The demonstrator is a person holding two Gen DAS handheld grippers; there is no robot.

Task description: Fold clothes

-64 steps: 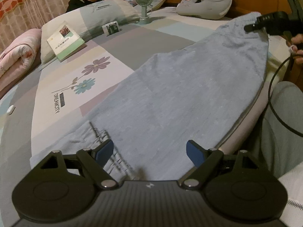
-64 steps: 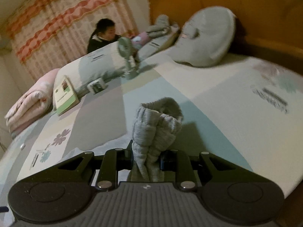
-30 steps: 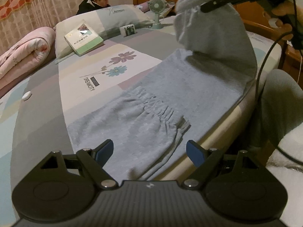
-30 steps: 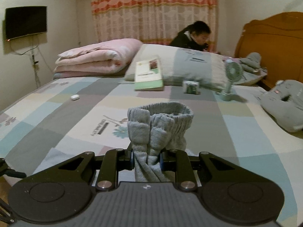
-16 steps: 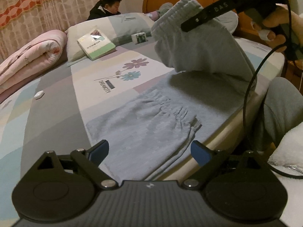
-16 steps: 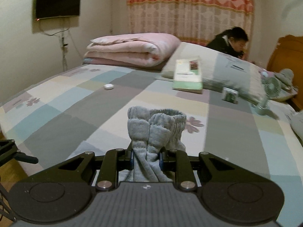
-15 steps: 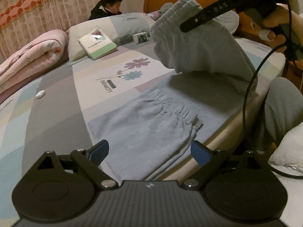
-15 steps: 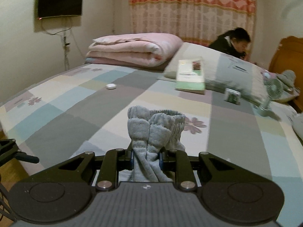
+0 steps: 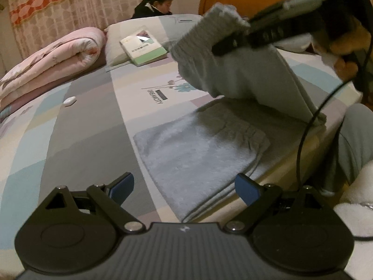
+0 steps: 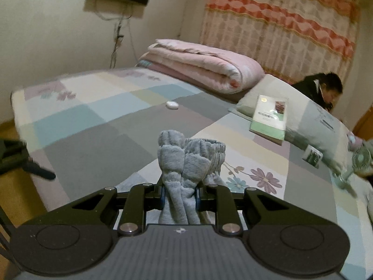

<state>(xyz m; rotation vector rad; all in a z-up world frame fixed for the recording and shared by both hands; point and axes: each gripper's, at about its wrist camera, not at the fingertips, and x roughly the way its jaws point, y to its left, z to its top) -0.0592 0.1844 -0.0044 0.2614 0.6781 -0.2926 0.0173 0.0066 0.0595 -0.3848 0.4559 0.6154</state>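
Grey trousers (image 10: 186, 163), cuffs bunched, sat clamped in the right gripper (image 10: 179, 197), legs trailing toward four o'clock; left gripper (image 9: 184, 187) gaped wide, empty.

The trousers (image 9: 200, 144) lie on the bed (image 9: 88, 140) along its near edge; their cuff end (image 9: 209, 35) hangs above them, pinched in the right gripper (image 10: 179, 192); the left gripper (image 9: 184, 186) hovers over the waist end, jaws apart, touching nothing; behind, a book (image 9: 144, 45) rests on a pillow (image 9: 170, 26), a quilt (image 9: 49, 67) to its left; a person (image 9: 156, 7) sits beyond the pillow.
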